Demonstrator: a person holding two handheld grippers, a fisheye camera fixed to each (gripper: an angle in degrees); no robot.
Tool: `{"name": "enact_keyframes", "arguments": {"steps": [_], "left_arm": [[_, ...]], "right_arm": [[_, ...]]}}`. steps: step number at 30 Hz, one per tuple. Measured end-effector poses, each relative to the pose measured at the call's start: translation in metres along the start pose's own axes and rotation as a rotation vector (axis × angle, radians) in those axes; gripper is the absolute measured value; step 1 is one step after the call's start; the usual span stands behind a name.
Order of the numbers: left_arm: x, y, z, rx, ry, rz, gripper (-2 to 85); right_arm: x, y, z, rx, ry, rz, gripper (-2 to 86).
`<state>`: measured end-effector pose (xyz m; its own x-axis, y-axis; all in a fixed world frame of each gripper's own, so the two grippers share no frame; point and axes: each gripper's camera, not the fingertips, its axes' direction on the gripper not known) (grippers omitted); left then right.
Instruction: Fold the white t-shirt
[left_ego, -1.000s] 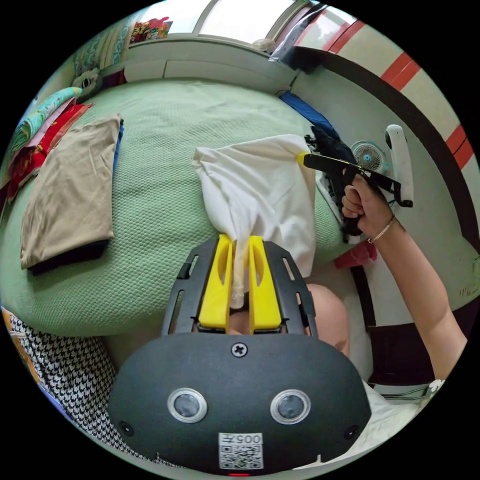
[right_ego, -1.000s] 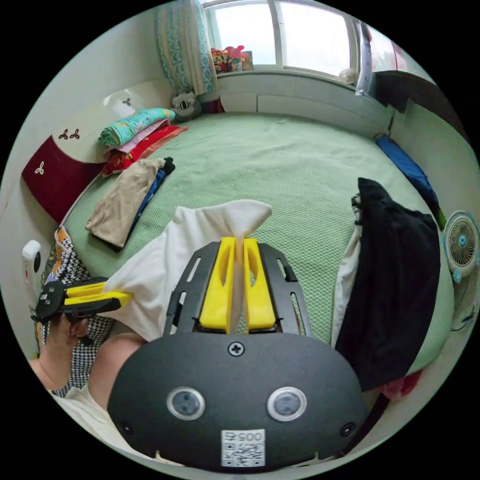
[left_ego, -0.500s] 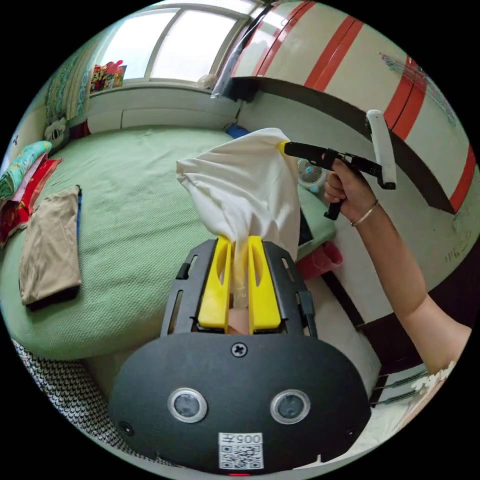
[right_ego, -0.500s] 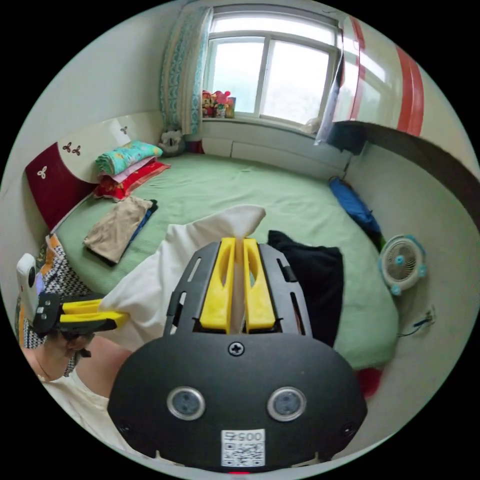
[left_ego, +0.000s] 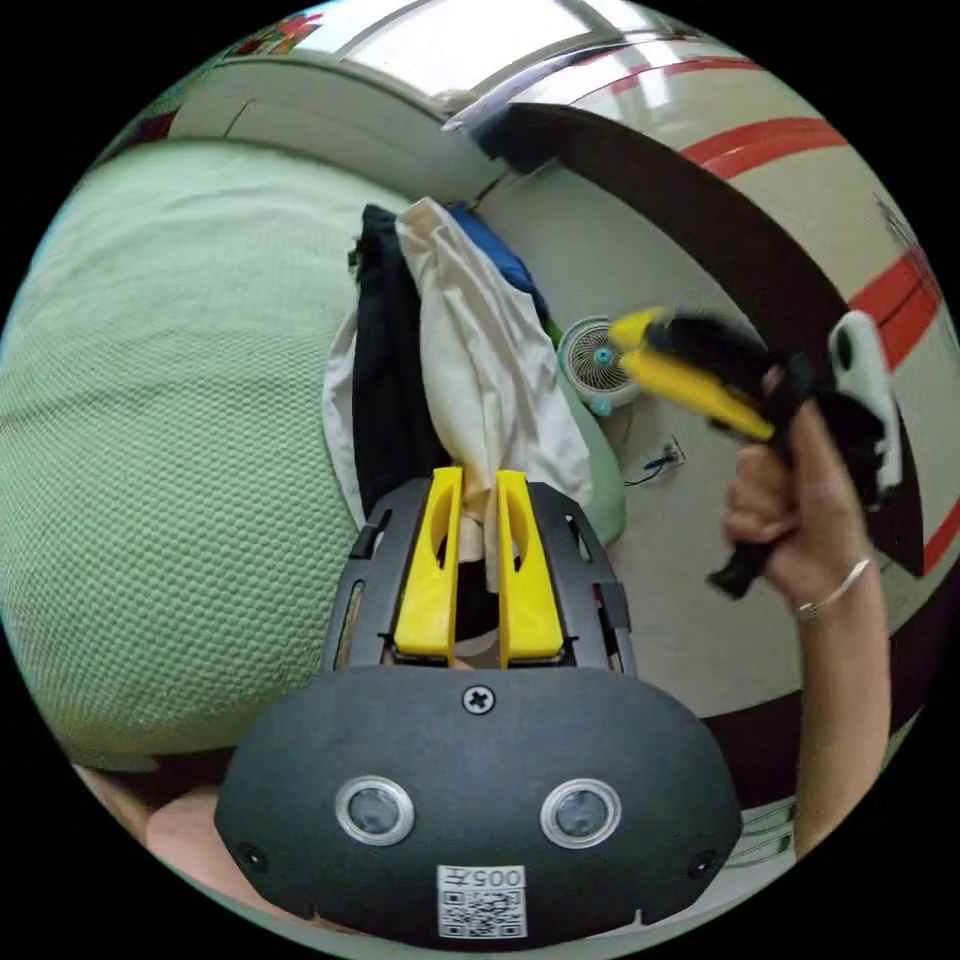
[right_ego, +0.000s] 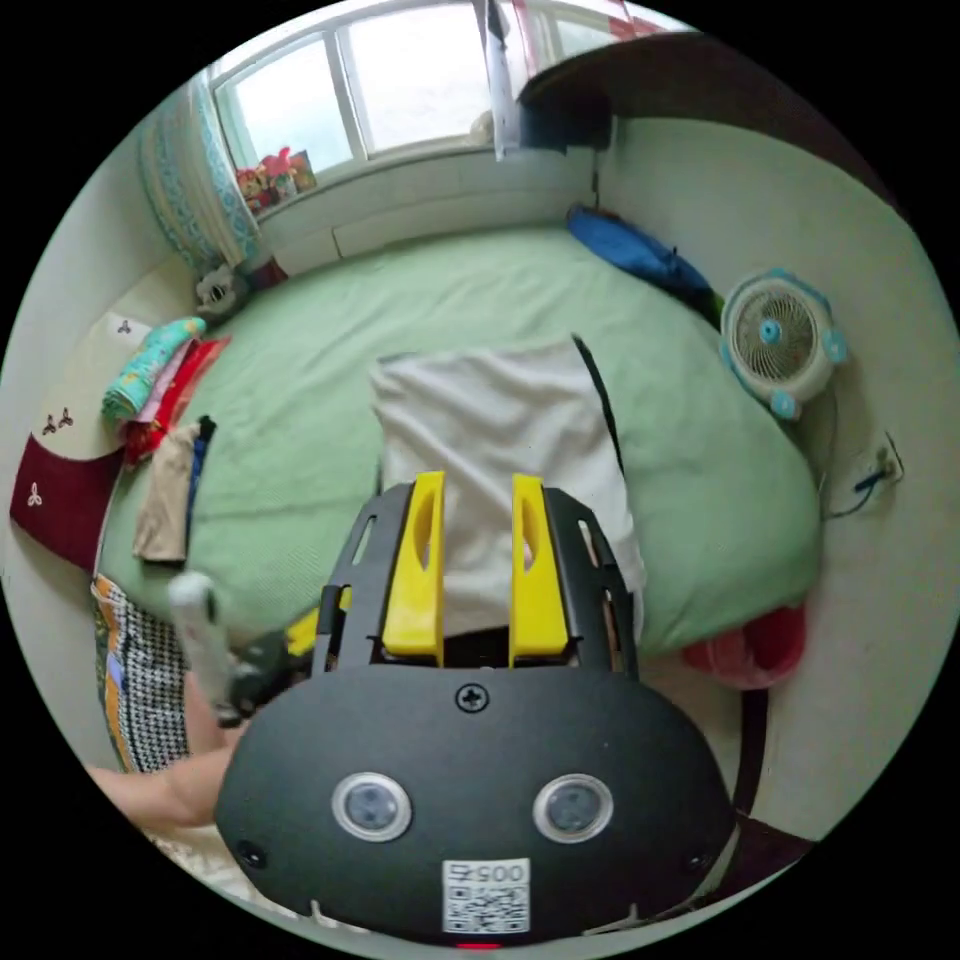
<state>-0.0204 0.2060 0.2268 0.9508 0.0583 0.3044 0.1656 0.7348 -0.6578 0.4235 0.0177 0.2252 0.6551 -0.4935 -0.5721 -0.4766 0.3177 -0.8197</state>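
The white t-shirt (right_ego: 490, 430) lies as a folded rectangle near the front edge of the green bed (right_ego: 400, 300), on top of a dark garment (right_ego: 600, 400) whose edge shows beside it. My right gripper (right_ego: 477, 485) hovers over the shirt, open with nothing between its jaws. In the left gripper view the white t-shirt (left_ego: 480, 330) runs up from my left gripper (left_ego: 478, 475), which is shut on its near edge beside the dark garment (left_ego: 385, 370). The right gripper (left_ego: 622, 342) appears blurred at the right, held by a hand (left_ego: 790, 500).
A small fan (right_ego: 780, 340) stands on the floor by the wall, with a cable and socket near it. A blue item (right_ego: 640, 260) lies at the bed's far right. Folded tan clothes (right_ego: 165, 490) and bright bedding (right_ego: 150, 370) sit at the left. A red thing (right_ego: 750, 645) lies under the bed's edge.
The shirt, held stretched in the air between both grippers, now lies on the dark garment. The right gripper has opened and let go of its corner. The left still holds its edge.
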Motion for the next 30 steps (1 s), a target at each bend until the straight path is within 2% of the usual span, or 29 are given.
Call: {"name": "enact_keyframes", "arguments": {"steps": [3,5,8,10,11,13,16,19,23,26,28,30], "left_arm": [[0.0,0.008,-0.016,0.003,0.011,0.035,4.5],[-0.003,0.01,-0.025,-0.012,-0.039,0.029,1.5],[-0.011,0.014,-0.044,-0.02,-0.136,0.056,0.3],[-0.018,0.019,-0.066,0.006,-0.135,0.083,0.4],[-0.019,0.02,-0.072,0.003,-0.148,0.092,0.6],[-0.021,0.025,-0.092,-0.035,-0.23,0.169,0.7],[-0.028,0.036,-0.13,-0.015,-0.339,0.225,0.0],[-0.046,0.05,-0.173,0.018,-0.382,0.199,-0.4],[-0.075,0.073,-0.213,0.037,-0.498,0.144,-0.5],[-0.096,0.088,-0.242,0.031,-0.547,0.061,-0.5],[-0.1,0.101,-0.269,0.058,-0.574,0.023,-0.6],[-0.098,0.111,-0.29,0.078,-0.588,0.008,-0.6]], "right_arm": [[0.031,0.047,0.05,-0.092,0.091,0.032,8.3],[0.05,0.07,0.08,-0.157,0.07,0.078,8.9],[0.057,0.073,0.079,-0.155,0.019,0.133,8.8],[0.043,0.068,0.066,-0.098,-0.014,0.104,9.0],[0.027,0.064,0.055,-0.025,-0.116,0.063,9.5],[-0.007,0.056,0.046,0.053,-0.164,-0.044,9.7],[-0.059,0.044,0.071,0.055,0.02,-0.179,8.7],[-0.068,0.046,0.111,0.061,0.13,-0.1,1.0],[-0.085,0.073,0.148,0.086,0.214,-0.088,-0.6],[-0.092,0.086,0.165,0.05,0.209,-0.1,-0.8],[-0.097,0.097,0.156,0.11,0.244,-0.097,-0.7],[-0.104,0.113,0.142,0.179,0.172,-0.112,-0.3]]}}
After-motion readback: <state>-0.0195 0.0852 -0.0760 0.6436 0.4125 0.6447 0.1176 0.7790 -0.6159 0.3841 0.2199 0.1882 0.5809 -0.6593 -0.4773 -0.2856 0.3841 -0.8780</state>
